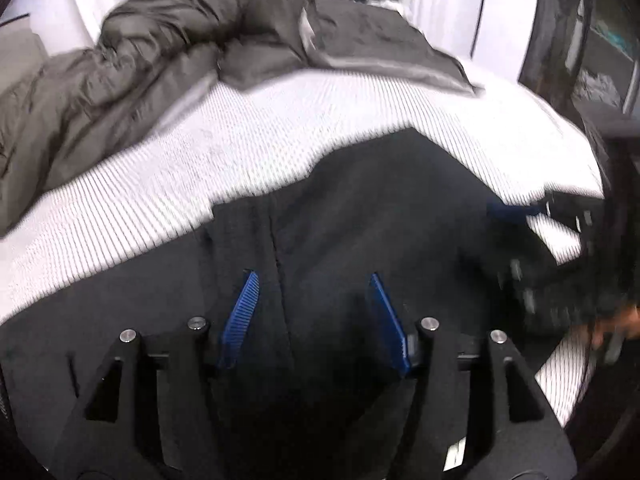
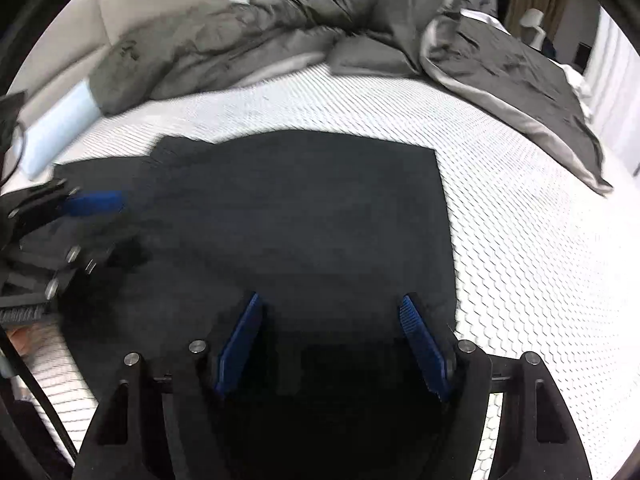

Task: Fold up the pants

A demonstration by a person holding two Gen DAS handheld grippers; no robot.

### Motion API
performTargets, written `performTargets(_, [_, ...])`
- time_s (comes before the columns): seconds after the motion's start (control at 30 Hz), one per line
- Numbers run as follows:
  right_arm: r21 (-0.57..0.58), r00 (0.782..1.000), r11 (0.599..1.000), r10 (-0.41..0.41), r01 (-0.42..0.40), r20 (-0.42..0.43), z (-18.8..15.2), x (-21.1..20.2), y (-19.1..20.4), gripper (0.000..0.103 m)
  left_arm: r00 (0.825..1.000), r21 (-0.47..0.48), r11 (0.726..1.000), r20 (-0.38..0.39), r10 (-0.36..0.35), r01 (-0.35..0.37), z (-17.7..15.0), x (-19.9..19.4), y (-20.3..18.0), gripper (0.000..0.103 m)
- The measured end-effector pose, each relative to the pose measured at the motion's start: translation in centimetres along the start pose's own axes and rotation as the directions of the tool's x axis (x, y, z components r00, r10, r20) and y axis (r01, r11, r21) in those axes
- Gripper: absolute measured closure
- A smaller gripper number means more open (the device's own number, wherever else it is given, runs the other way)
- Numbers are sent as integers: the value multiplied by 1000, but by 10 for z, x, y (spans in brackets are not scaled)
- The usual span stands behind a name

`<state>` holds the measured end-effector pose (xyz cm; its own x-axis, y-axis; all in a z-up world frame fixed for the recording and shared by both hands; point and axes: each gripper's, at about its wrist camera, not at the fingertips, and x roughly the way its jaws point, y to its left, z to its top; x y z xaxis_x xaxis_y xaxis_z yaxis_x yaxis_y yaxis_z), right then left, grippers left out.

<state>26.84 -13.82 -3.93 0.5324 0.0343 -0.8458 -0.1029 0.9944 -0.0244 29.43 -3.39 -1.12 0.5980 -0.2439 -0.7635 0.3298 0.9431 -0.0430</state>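
- On the white quilted mattress, near its front edge: dark pants spread fairly flat, already doubled into a broad panel, far edge straight, far right corner square.
- Beyond, along the far edge of the mattress: a rumpled grey duvet, well apart from the pants.
- Over the right part of the panel: right gripper, jaws wide, nothing pinched between the blue pads.
- Over the left part, above a long seam: left gripper, jaws partly apart, gripping nothing visible; whether the tips touch the cloth, cannot tell.
- Step in hand, by judgement: positioning both tongs for the next fold of the panel.
- To do well: take the near edge at two matched points, one per side, through every layer.
- Close fully before lifting; keep both lifts level to avoid skewing the fold.
- Carry the near edge straight toward the far edge, corner onto corner.
- Watch the left side, less tidy in the right wrist view; smooth before creasing.
- Keep clear of the duvet.
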Motion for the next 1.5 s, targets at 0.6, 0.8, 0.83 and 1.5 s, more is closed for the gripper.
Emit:
performTargets(0.6, [-59, 1000, 998, -19, 19, -3, -18, -9, 7, 27, 978, -78, 974, -9, 211, -211, -42, -51, 16, 17])
performTargets(0.8, [-73, 994, 991, 110, -109, 16, -40, -31, 21, 14, 958, -315, 908, -21, 285, -277, -113, -114, 81, 13])
performTargets(0.83, [-120, 997, 990, 75, -77, -22, -48, -25, 26, 14, 953, -356, 887, -35, 301, -293, -125, -120, 95, 13])
performTargets(1.5, [86, 984, 992, 80, -94, 157, -59, -63, -48, 12, 964, -824, 550, 15, 265, -139, -187, -130, 248, 100])
